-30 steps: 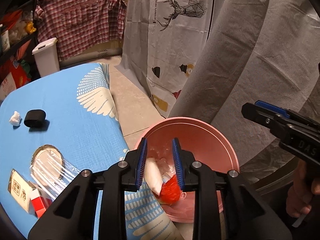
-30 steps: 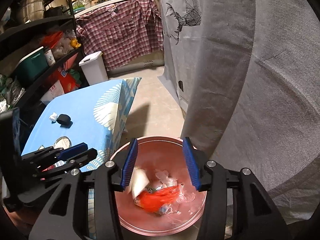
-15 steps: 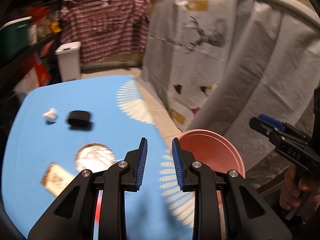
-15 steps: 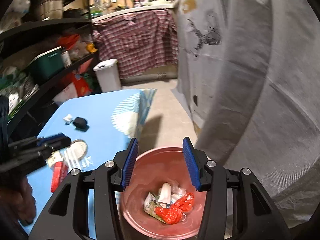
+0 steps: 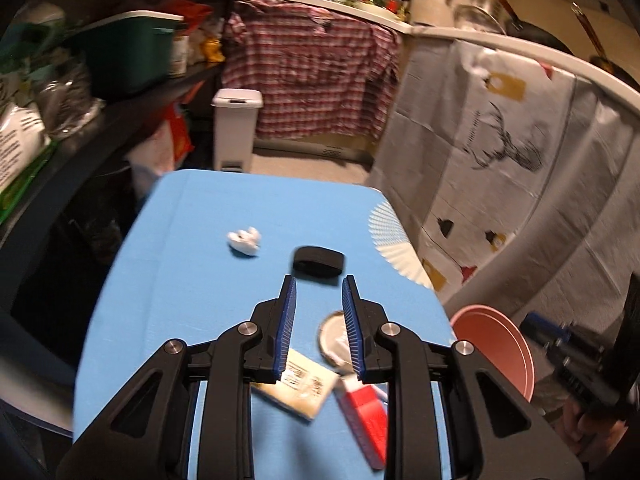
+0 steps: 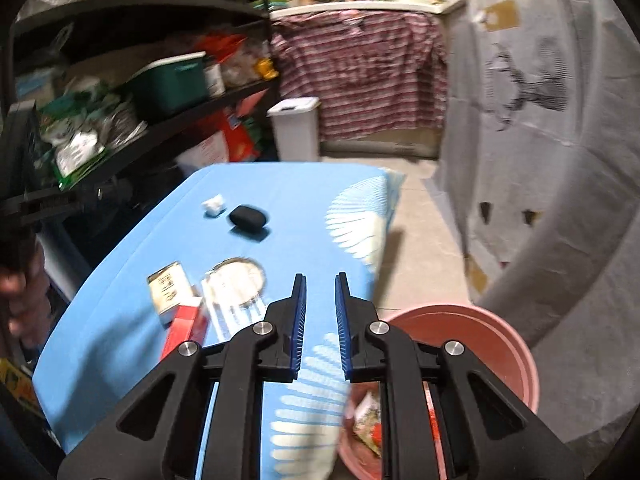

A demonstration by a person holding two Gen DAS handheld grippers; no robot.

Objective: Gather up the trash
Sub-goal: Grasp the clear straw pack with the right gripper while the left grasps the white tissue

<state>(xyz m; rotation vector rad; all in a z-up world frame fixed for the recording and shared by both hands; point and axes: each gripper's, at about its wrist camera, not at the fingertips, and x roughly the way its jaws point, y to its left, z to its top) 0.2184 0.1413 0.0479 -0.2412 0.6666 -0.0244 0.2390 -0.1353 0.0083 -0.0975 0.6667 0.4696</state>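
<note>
My left gripper (image 5: 318, 328) is open and empty above the blue table (image 5: 192, 280). Below it lie a tan printed packet (image 5: 304, 388), a red box (image 5: 366, 416) and a round lid under clear wrap (image 5: 334, 338). Farther off lie a black case (image 5: 319, 262) and a crumpled white tissue (image 5: 244, 240). My right gripper (image 6: 320, 324) is open and empty over the table's right edge, with the pink bin (image 6: 472, 344) holding trash (image 6: 370, 420) beside it. The same items show in the right wrist view: packet (image 6: 168, 290), red box (image 6: 186, 330), lid (image 6: 236, 280), case (image 6: 247, 218), tissue (image 6: 212, 205).
The pink bin (image 5: 496, 348) stands on the floor right of the table. Black shelves (image 6: 120, 128) with bags and a green box line the left. A white pedal bin (image 5: 236, 128) stands behind the table. Grey drapes (image 5: 520, 168) hang on the right.
Both grippers swung left from over the pink bin toward the table. The trash dropped into the bin. The right gripper's jaws have narrowed.
</note>
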